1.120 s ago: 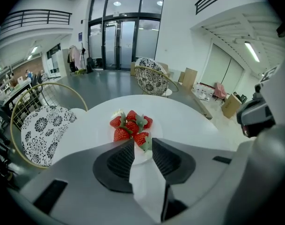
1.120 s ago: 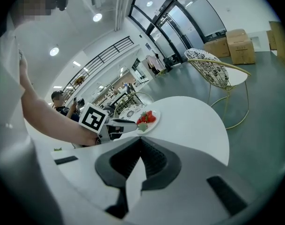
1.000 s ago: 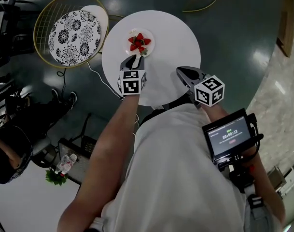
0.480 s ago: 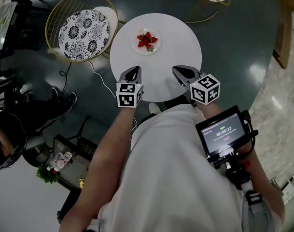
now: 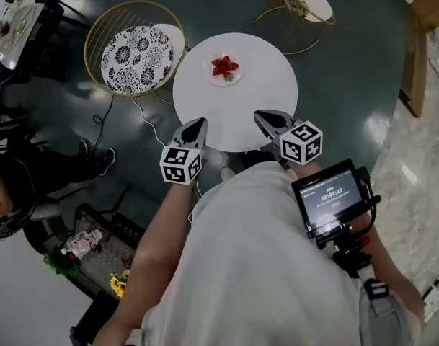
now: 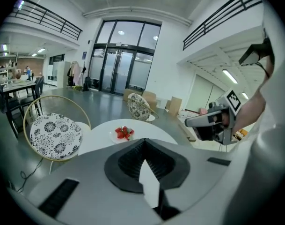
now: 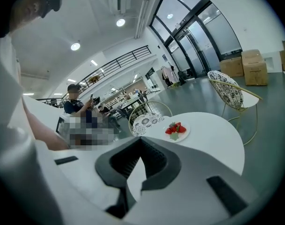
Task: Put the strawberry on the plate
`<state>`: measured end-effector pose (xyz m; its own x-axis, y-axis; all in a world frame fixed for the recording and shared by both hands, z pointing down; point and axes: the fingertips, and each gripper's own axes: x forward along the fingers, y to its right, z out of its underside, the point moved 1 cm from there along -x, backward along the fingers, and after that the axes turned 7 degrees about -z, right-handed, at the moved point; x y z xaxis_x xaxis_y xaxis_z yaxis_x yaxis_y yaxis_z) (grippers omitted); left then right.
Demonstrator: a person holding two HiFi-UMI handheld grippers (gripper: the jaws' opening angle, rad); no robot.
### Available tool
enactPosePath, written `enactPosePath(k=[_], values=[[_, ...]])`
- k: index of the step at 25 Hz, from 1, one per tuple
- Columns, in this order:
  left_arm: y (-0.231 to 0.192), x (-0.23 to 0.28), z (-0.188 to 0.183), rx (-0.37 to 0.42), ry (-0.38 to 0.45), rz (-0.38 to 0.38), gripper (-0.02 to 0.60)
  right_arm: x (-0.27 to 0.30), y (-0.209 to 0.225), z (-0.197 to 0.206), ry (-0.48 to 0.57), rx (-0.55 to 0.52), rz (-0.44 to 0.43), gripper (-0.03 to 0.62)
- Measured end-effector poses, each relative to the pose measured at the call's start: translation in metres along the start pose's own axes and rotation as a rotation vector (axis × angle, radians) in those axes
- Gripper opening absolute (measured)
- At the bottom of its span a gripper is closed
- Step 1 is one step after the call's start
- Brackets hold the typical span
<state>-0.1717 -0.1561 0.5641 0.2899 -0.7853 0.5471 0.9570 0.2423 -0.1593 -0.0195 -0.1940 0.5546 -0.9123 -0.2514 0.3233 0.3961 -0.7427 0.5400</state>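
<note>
**Both grippers are hanging by the table's near edge, and the strawberry (image 5: pixel 224 65) is lying on the plate (image 5: pixel 211 75).**

The person is holding both arms out in front of the body, each bent a little. The left gripper (image 5: pixel 195 125) is pointing forward and a bit down, right at the near left edge of the round white table (image 5: pixel 237 110). Its jaws are pressing together with nothing between them. The right gripper (image 5: pixel 262 116) is pointing the same way over the table's near edge. Its jaws are also squeezing together on nothing. The plate with the strawberry is sitting on the far side of the table, well apart from both grippers.
</note>
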Motion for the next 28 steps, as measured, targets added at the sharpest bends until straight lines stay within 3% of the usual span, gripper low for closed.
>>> enactPosePath(k=[5, 9, 17, 22, 28], values=[[0.035, -0.030, -0.001, -0.046, 0.070, 0.131, 0.006, -0.014, -0.024, -0.004, 0.021, -0.037, -0.005, 0.006], [0.053, -0.053, 0.002, -0.045, 0.108, 0.179, 0.006, -0.022, -0.046, -0.004, 0.045, -0.064, -0.010, 0.006], [0.069, -0.098, 0.006, -0.026, 0.155, 0.204, 0.005, -0.045, -0.081, 0.016, 0.075, -0.072, -0.006, 0.006], [0.062, -0.091, 0.009, -0.073, 0.150, 0.196, 0.006, -0.050, -0.076, 0.024, 0.083, -0.061, 0.009, 0.006], [0.069, -0.087, 0.011, -0.057, 0.136, 0.201, 0.006, -0.055, -0.074, 0.027, 0.093, -0.058, 0.018, 0.006]])
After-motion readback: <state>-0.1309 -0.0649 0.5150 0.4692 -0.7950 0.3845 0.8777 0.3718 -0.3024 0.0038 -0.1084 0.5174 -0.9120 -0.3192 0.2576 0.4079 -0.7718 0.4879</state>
